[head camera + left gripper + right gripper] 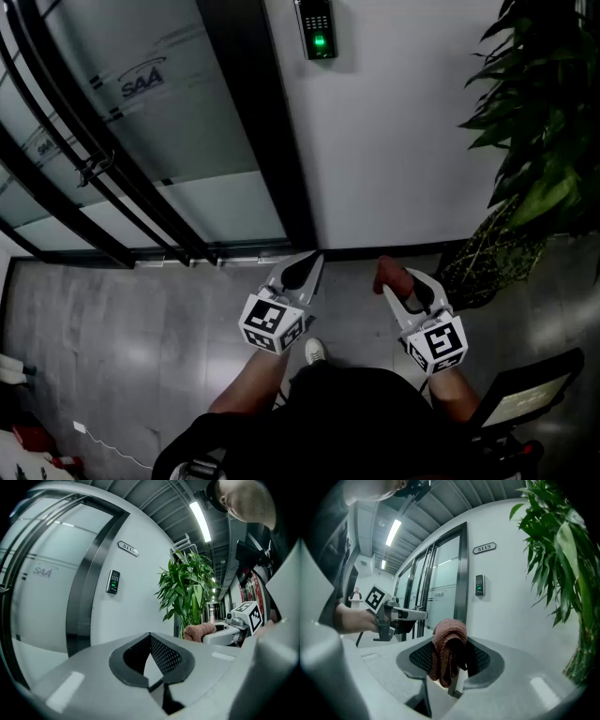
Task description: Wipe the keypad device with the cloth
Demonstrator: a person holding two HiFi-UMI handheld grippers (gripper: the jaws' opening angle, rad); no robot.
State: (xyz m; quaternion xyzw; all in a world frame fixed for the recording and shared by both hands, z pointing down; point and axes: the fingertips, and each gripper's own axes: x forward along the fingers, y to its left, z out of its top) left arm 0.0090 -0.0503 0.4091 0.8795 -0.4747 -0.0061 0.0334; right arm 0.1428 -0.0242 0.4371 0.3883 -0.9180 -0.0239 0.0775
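The keypad device (318, 28) is a small black box with a green light, mounted high on the white wall; it also shows as a keypad (112, 581) and a keypad (479, 584) in the two gripper views. My right gripper (386, 279) is shut on a folded reddish-brown cloth (447, 651), whose top bulges above the jaws. The cloth (389, 276) shows at the gripper's tip in the head view. My left gripper (309, 264) is shut with nothing held, its pads (164, 656) meeting at the tips. Both grippers hang low, well below the keypad.
A dark metal door frame (262, 122) and frosted glass door (122, 112) stand left of the keypad. A tall potted plant (539, 141) fills the right side, its pot (487, 258) on the grey floor. A room number plate (483, 548) sits above the keypad.
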